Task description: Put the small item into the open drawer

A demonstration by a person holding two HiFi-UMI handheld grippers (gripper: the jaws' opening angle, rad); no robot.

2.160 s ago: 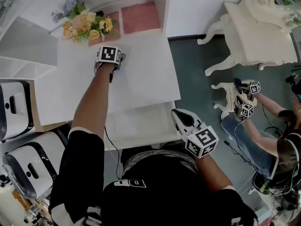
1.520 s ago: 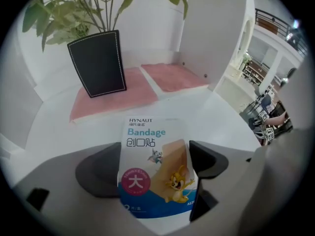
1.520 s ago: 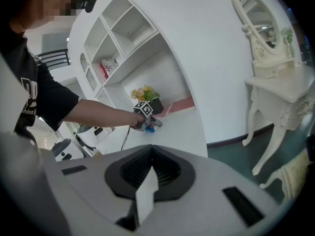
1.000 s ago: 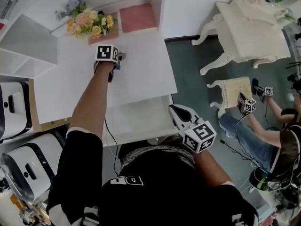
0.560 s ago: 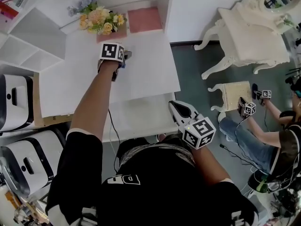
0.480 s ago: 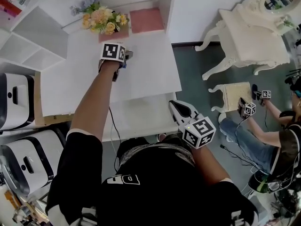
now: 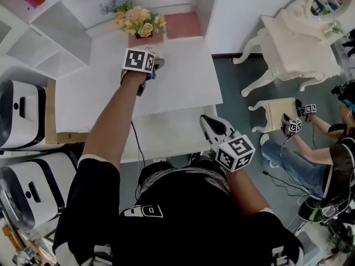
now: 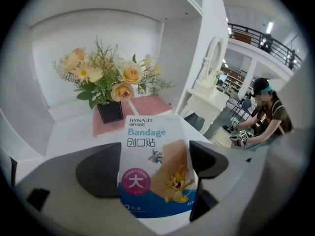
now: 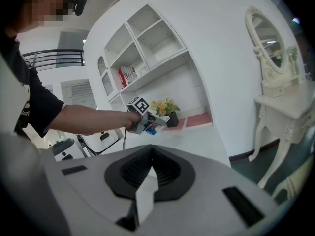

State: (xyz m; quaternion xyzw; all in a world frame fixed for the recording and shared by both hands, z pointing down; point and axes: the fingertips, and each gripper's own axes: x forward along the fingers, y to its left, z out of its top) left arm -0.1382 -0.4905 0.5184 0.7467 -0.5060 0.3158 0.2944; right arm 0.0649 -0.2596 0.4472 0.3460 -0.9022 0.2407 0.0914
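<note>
Since the earlier head view, the left gripper [image 7: 155, 67] had slid leftward along the tabletop, so its marker cube now sat directly on the near side of the bunch of yellow and peach flowers [image 7: 138, 21] rather than off to their right. In that view it hovered over the far part of the flat white tabletop [image 7: 183, 85], well apart from the pulled-out white drawer [image 7: 166, 134] at the near edge. The right gripper [image 7: 209, 124] hung by that drawer's right side. A seated person [image 7: 333, 143] and an ornate white dressing table [image 7: 299, 43] occupied the floor to the right. In the left gripper view, the left gripper [image 8: 153, 161] was clamped on a small white-and-blue cardboard bandage box [image 8: 156, 176], one dark jaw pressing each side. Beyond the box stood the flowers [image 8: 110, 80] in a square black pot [image 8: 110, 112] on a pink mat [image 8: 147, 106]. In the right gripper view, the right gripper [image 9: 147, 181] had its jaws pressed together on nothing. Farther off, the left gripper [image 9: 156, 118] carried the box [image 9: 150, 130] near the flowers [image 9: 165, 107], below white wall shelves [image 9: 147, 38].
</note>
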